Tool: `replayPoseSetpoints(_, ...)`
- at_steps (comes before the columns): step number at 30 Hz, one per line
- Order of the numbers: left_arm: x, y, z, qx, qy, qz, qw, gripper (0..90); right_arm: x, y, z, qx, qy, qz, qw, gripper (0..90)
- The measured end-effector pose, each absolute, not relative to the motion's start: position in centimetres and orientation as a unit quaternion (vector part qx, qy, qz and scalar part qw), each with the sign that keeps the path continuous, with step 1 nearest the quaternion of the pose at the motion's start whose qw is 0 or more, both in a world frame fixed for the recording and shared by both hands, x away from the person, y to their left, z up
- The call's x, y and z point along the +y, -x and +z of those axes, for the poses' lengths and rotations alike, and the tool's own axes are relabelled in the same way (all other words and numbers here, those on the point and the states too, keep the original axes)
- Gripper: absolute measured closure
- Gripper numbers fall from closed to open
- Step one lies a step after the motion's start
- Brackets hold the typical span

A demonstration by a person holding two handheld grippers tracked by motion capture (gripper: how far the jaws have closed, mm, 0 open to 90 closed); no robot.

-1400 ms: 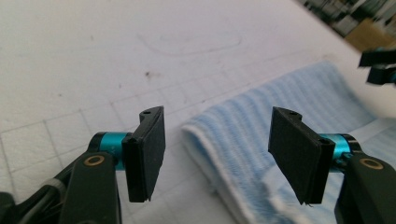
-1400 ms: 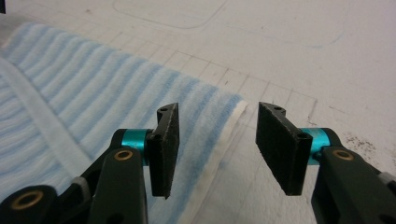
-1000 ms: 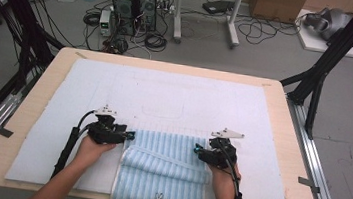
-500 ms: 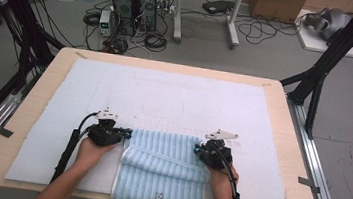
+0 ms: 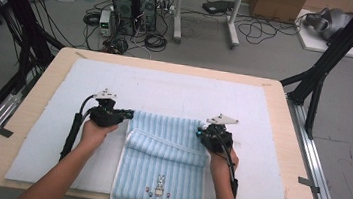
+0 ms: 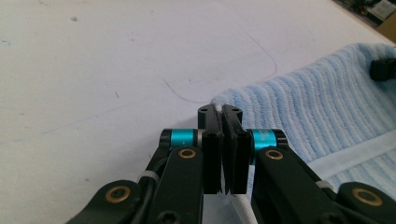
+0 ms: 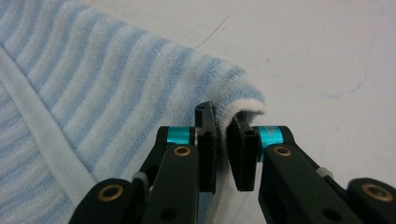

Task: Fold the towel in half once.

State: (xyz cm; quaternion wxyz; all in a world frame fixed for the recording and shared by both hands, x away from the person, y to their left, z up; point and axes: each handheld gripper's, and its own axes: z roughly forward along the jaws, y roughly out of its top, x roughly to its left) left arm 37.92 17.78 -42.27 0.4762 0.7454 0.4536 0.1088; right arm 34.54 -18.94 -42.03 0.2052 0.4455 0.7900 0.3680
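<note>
A light-blue striped towel [image 5: 165, 161] lies on the white padded mat [image 5: 175, 92] that covers the desk [image 5: 276, 90], near the person's edge and about midway between left and right, with its near end, the one with the small embroidered rabbit [image 5: 158, 185], hanging just over the desk's near edge. The towel's far part is doubled back over itself, so a rolled fold crosses it from left to right; holding both far corners at once looks meant to keep that edge straight and taut while the cloth is folded. The left tool [image 5: 123, 114] sits at the towel's far left corner with the person's left hand [image 5: 94, 133] behind it; in the left gripper view its jaws are pressed together with the white-hemmed corner of the towel [image 6: 327, 107] pinched between them. The right tool [image 5: 202, 132] is at the far right corner, the right hand [image 5: 223, 161] behind it; in the right gripper view the jaws stand almost together, gripping the curled corner of the towel [image 7: 116, 74], whose white hem bulges out just past the tips. Both pairs of jaws have just closed onto the cloth.
</note>
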Motion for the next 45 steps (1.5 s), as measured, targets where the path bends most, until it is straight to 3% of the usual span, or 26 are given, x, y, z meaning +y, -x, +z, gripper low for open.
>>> replayPoseSetpoints(19, 18.5, -41.0, -42.7, 0.45, -0.735, 0.134, 0.489, 86.3, -17.8, -39.8, -41.7, 0.777, -0.466, 0.362, 0.217, 81.2)
replayPoseSetpoints(22, 18.5, -41.1, -43.0, 0.45, -0.738, 0.132, 0.485, 85.9, -17.9, -40.0, -42.1, 0.775, -0.478, 0.356, 0.212, 76.1)
replayPoseSetpoints(24, 18.6, -41.2, -43.1, 0.458, -0.736, 0.128, 0.481, 79.7, -18.1, -40.1, -42.2, 0.768, -0.487, 0.357, 0.213, 66.4)
replayPoseSetpoints(27, 18.8, -41.4, -43.3, 0.483, -0.724, 0.11, 0.479, 52.9, -18.6, -40.0, -42.0, 0.762, -0.493, 0.361, 0.216, 57.5)
replayPoseSetpoints(29, 18.7, -41.2, -43.2, 0.484, -0.727, 0.11, 0.474, 45.6, -18.8, -39.9, -41.8, 0.756, -0.497, 0.368, 0.214, 48.7)
replayPoseSetpoints(36, 18.2, -39.6, -42.3, 0.449, -0.738, 0.096, 0.494, 41.8, -19.3, -38.9, -41.0, 0.756, -0.485, 0.388, 0.207, 33.7)
replayPoseSetpoints(39, 17.9, -38.8, -42.2, 0.435, -0.745, 0.088, 0.498, 43.4, -19.7, -38.1, -40.7, 0.759, -0.478, 0.393, 0.204, 34.4)
replayPoseSetpoints(45, 17.3, -37.8, -43.1, 0.421, -0.762, 0.078, 0.486, 47.7, -20.5, -36.4, -40.9, 0.771, -0.464, 0.399, 0.177, 43.9)
